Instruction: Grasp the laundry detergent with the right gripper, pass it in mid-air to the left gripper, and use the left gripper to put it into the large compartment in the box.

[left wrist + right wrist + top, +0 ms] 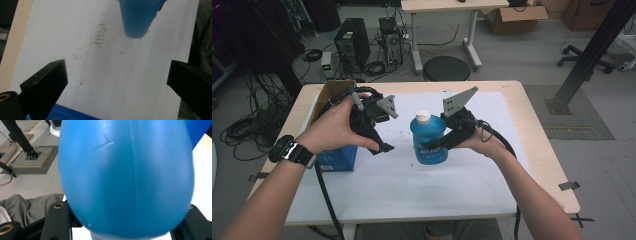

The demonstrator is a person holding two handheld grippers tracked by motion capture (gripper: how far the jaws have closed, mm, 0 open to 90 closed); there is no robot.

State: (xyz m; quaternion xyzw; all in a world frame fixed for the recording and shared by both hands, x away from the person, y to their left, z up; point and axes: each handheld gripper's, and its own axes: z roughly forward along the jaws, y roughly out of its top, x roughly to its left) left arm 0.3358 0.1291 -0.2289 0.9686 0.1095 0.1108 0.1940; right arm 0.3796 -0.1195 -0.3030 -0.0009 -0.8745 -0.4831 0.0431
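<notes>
The right gripper (443, 144) clamps the blue bottle (428, 137) upright, above the worktop (532, 125). The left gripper (379, 142) hangs just left of it, jaws wide and empty, with the cap (422, 117) reachable from above.

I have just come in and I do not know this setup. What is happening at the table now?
A person sits at a table covered with white paper and holds a gripper in each hand. The right gripper is shut on a blue bottle with a white cap, holding it upright over the paper. The left gripper has its jaws open with nothing between them, a little to the bottle's left. A blue box stands by the left hand, near the table's left edge.
</notes>
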